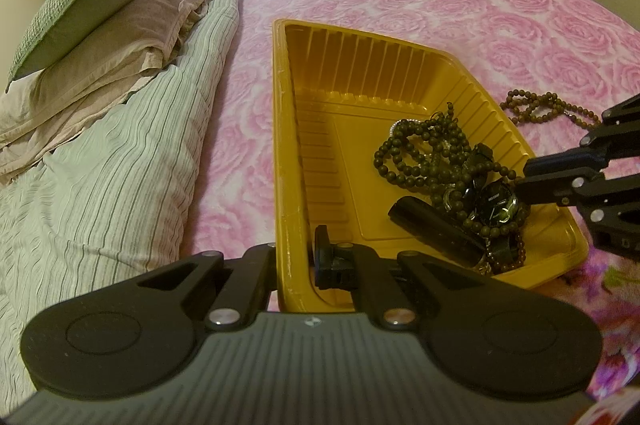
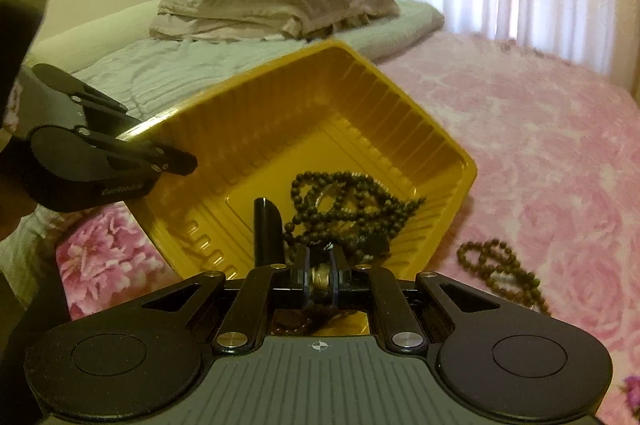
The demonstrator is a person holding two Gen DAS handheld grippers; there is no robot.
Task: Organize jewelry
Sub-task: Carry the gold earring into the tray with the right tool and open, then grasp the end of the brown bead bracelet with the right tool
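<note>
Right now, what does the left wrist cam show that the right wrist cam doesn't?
Left wrist only: the watch face, readable among the beads, and the right gripper reaching over the tray's far wall. Right wrist only: the right gripper shut on a metallic piece I can't identify, plus the left gripper clamped on the tray rim. Both: yellow tray, dark bead necklace inside it, black cylindrical case, and the loose bead strand on the pink bedspread.
</note>
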